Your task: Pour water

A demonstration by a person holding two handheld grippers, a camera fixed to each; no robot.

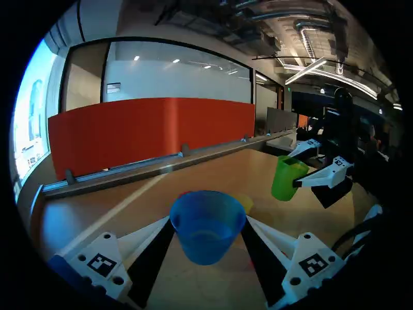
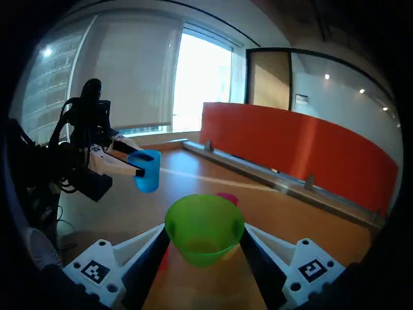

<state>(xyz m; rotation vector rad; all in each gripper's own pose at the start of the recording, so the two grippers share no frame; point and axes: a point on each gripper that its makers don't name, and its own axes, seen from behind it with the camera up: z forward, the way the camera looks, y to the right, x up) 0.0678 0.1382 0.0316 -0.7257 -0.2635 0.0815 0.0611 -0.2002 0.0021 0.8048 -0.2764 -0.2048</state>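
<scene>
In the left gripper view my left gripper (image 1: 208, 235) is shut on a translucent blue cup (image 1: 207, 223), held upright above the wooden table (image 1: 129, 206); a little water shows in its bottom. Farther right, the right gripper (image 1: 297, 182) holds a green cup (image 1: 286, 177). In the right gripper view my right gripper (image 2: 205, 237) is shut on the green cup (image 2: 204, 227), upright, its inside looking empty. At the left there, the left gripper (image 2: 135, 168) holds the blue cup (image 2: 146, 169). The two cups are apart.
A yellow cup (image 1: 245, 201) sits on the table behind the blue one. A pink cup (image 2: 227, 198) peeks out behind the green one. An orange divider panel (image 1: 149, 129) runs along the table's far edge. Windows and a glass wall stand beyond.
</scene>
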